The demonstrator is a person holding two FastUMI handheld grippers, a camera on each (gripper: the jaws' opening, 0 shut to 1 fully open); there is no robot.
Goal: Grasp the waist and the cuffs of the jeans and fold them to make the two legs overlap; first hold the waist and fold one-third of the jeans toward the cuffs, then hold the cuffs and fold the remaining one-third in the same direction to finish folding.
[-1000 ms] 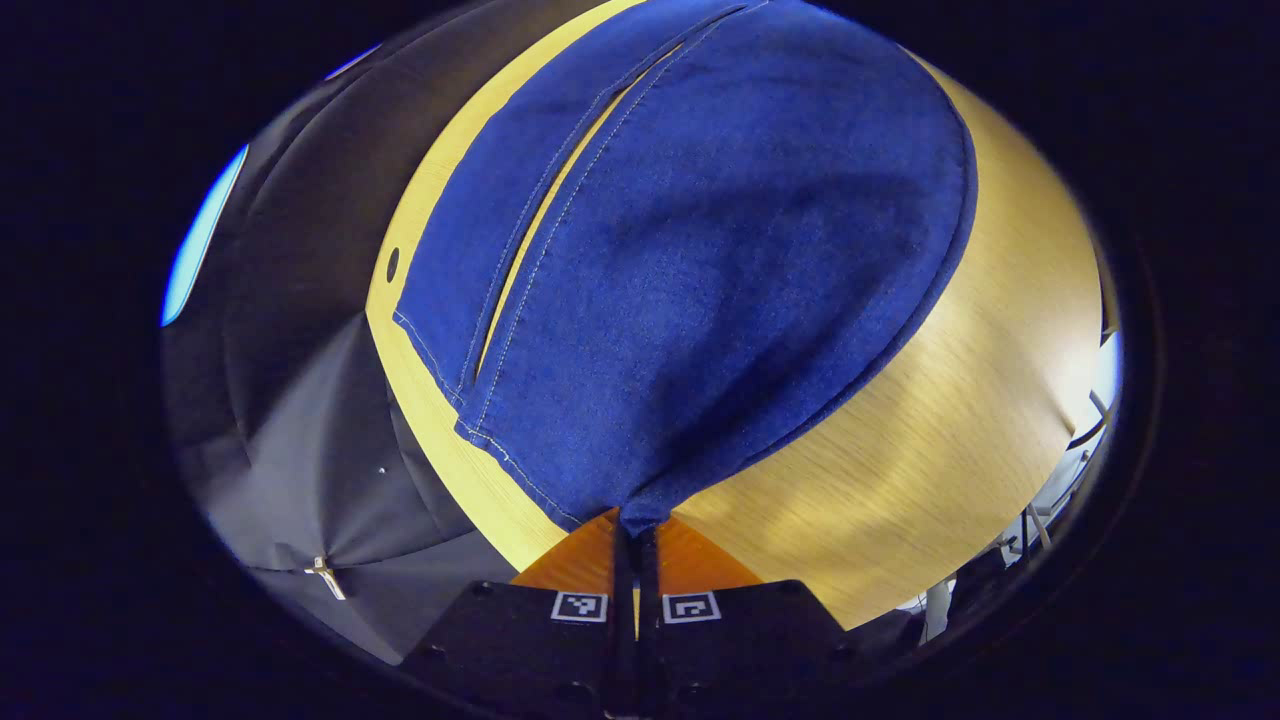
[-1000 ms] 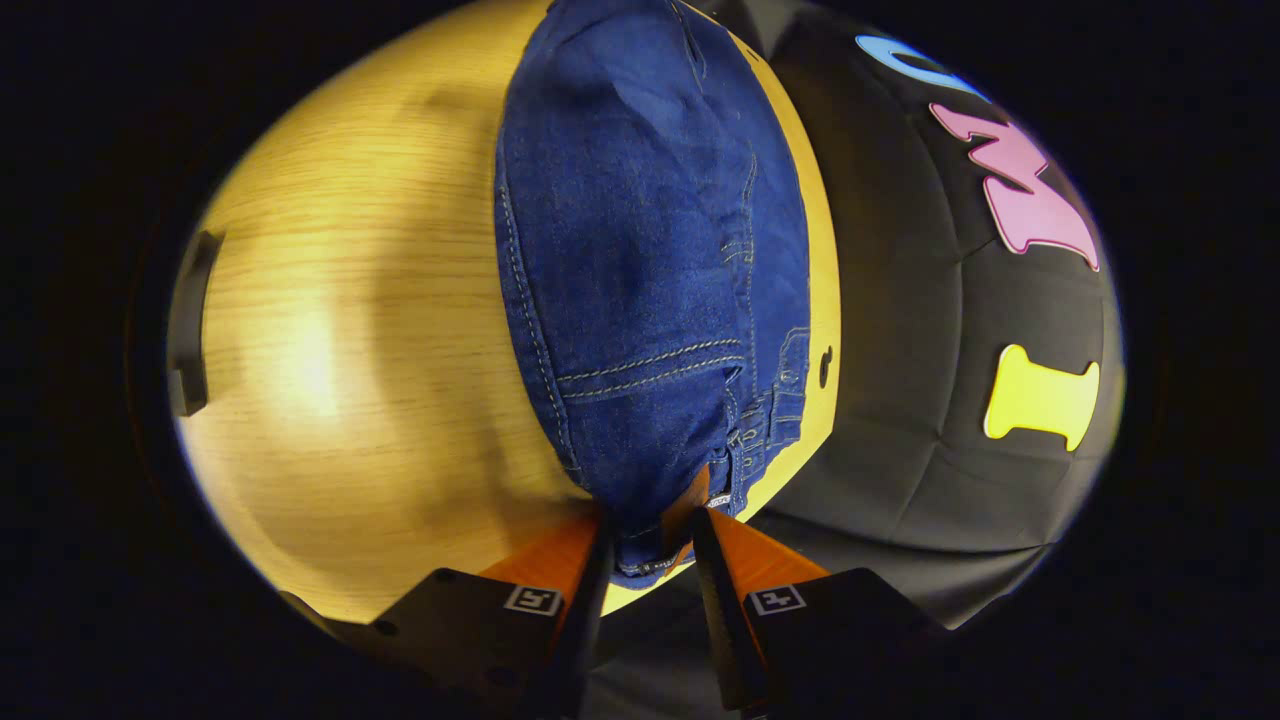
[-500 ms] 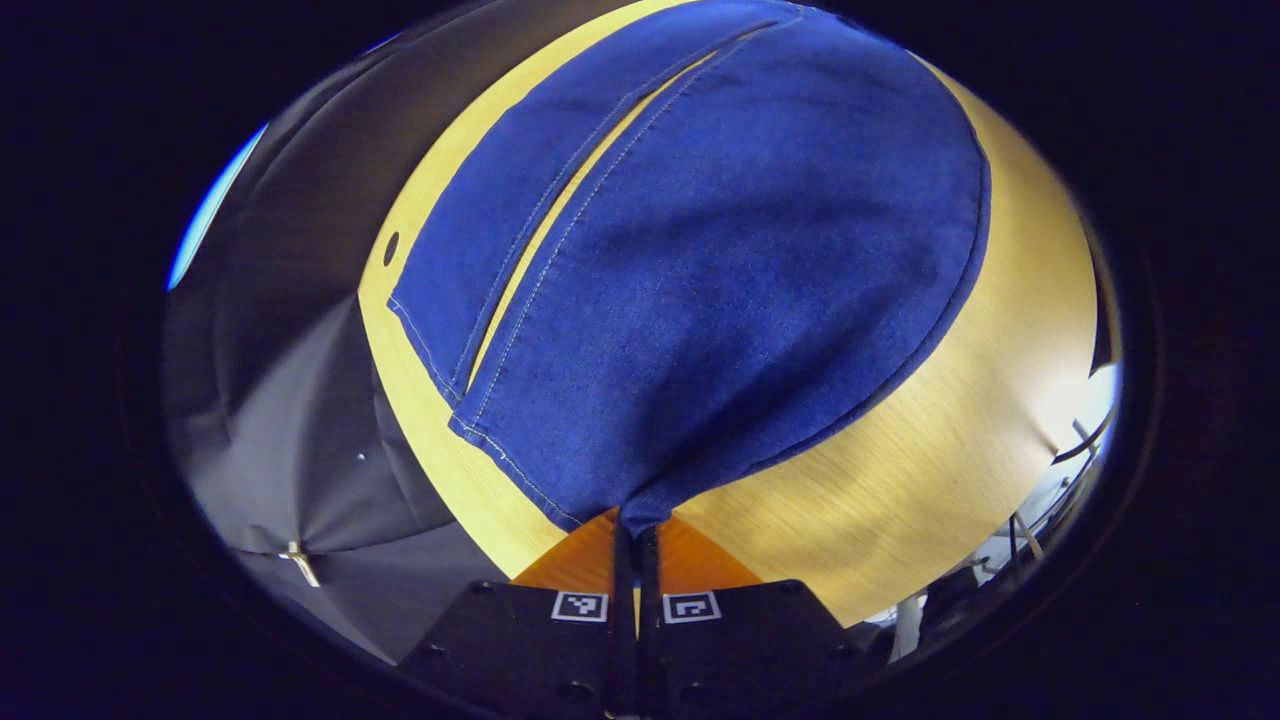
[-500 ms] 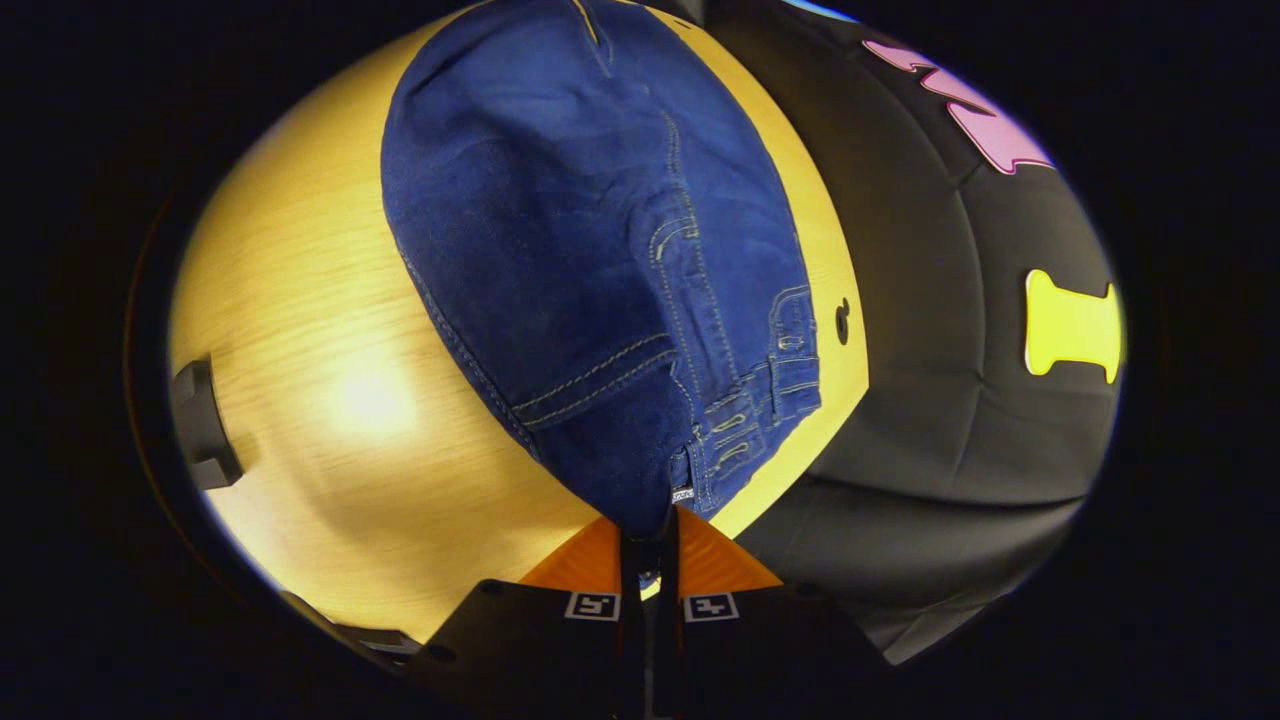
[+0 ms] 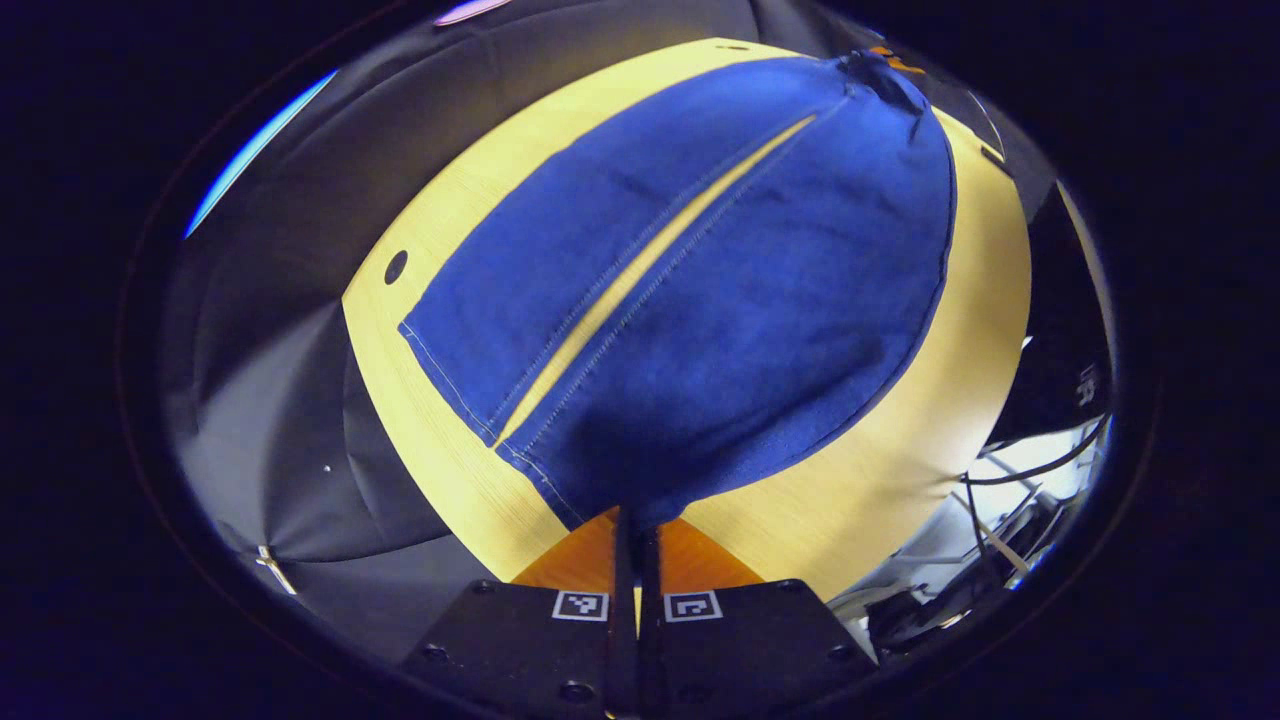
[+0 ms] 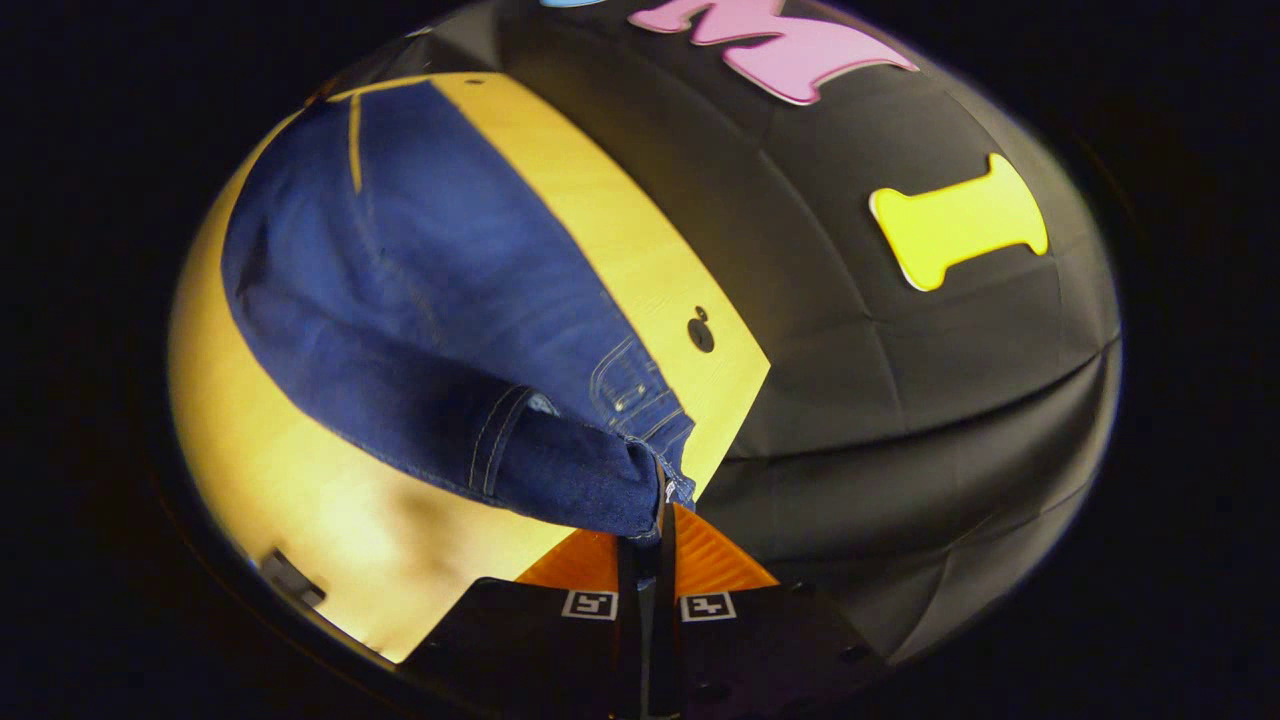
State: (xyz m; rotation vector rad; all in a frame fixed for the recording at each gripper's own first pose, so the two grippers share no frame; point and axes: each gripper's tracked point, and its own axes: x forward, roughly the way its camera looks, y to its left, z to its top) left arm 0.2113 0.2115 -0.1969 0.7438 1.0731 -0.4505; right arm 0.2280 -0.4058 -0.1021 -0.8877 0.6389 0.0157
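Left gripper view has the jeans [image 5: 720, 330] spread long across the wooden table [image 5: 900, 470], the two legs side by side with a thin strip of tabletop showing between them. The cuff [image 5: 560, 480] of the nearer leg is lifted off the wood and drawn into the left gripper [image 5: 632, 522], whose two fingers are pressed together on the denim at the cuff's corner. The other leg's cuff lies flat near the table's edge, beside a small dark hole [image 5: 396, 266] in the wood. At the far end of the jeans the cloth is bunched up, too small to make out clearly. Right gripper view looks along the jeans from the waist end: the waist [image 6: 640, 400], with its belt loops and stitching, is raised and curled over, and the right gripper [image 6: 648, 530] has its fingers clamped tight on that edge. The rest of the jeans [image 6: 400, 300] trails back over the table [image 6: 600, 230] towards its far end. A dark hole [image 6: 701, 333] in the wood sits just beside the waist. Black cloth [image 6: 900, 400] hangs behind the table as the booth's wall.
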